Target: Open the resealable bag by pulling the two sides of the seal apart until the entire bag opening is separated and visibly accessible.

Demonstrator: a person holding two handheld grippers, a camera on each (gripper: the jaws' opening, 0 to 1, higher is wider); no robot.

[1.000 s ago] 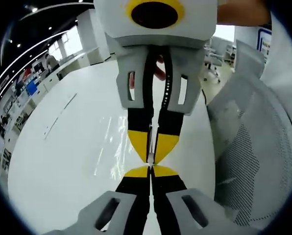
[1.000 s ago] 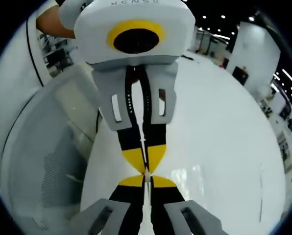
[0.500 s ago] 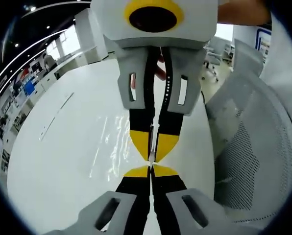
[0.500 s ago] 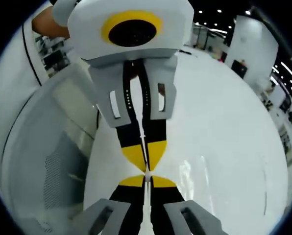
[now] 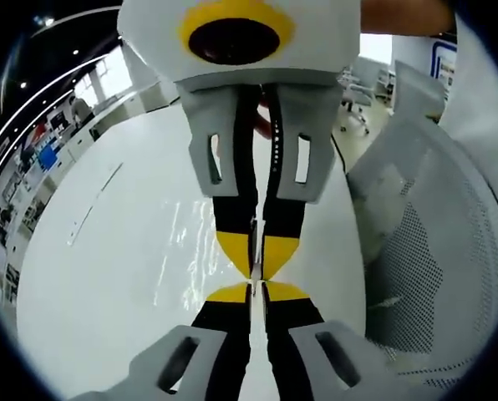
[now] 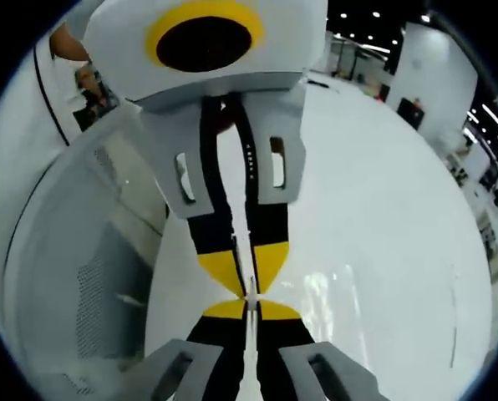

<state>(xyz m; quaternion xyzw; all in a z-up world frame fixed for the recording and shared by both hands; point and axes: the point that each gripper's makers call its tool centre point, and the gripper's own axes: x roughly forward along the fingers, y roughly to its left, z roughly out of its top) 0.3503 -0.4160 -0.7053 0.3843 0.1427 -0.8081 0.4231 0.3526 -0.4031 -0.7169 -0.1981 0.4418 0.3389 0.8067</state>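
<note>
Left gripper view: left tongs (image 5: 256, 290) and right tongs (image 5: 256, 269) pinch the bag (image 5: 186, 255), no writing legible

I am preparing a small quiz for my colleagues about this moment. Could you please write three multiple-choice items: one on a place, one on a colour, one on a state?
1. In the left gripper view, the mesh chair is
A. left of the jaws
B. right of the jaws
C. under the bag

2. The pads at the jaw tips are
A. red
B. green
C. yellow

3. The jaws of both grippers are
A. closed, tip to tip, on the bag's thin edge
B. wide open
C. resting flat on the table

Answers:
1 B: the mesh chair is on the right, beside the white table.
2 C: the pads are yellow on black.
3 A: the left gripper and right gripper meet, pinching a strip of the clear bag.
</note>
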